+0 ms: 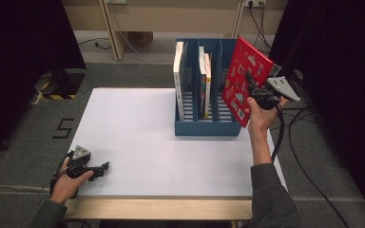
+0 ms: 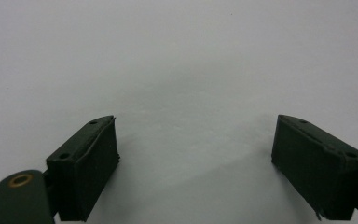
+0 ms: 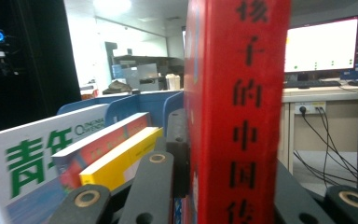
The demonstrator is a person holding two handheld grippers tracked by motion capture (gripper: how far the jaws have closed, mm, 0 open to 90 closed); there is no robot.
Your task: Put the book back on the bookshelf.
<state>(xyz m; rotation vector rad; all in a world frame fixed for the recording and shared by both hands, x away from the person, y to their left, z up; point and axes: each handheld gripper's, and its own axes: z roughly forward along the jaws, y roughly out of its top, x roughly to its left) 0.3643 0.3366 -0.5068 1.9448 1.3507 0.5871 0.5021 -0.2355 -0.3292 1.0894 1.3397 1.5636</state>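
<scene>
The red book [image 1: 244, 80] is held up in the air, tilted, at the right end of the blue file rack [image 1: 208, 127], its lower corner down beside the rack's right front corner and its top leaning out to the right past the rack's rightmost compartment. Its cover carries small coloured pictures; in the right gripper view the red spine [image 3: 240, 112] with black characters stands upright between the jaws. The right hand-held gripper [image 1: 258, 96] is clenched on this book, gripping it at the right-hand edge, with the person's right hand [image 1: 260, 116] below it near the worktop's right edge.

The rack stands toward the far edge of the white worktop [image 1: 138, 142], right of centre. Its left compartment holds a white book [image 1: 178, 80] upright, and the middle compartment holds two thinner books [image 1: 205, 83] side by side; in the right gripper view these show as a white book with green characters [image 3: 28, 163], a red-orange one and a yellow one [image 3: 116, 158].

The left hand-held gripper [image 1: 102, 168] lies well apart from all this, at the near left corner of the worktop, held low by the left hand [image 1: 69, 183]. Its jaws stand apart with nothing between them, just bare white surface.
</scene>
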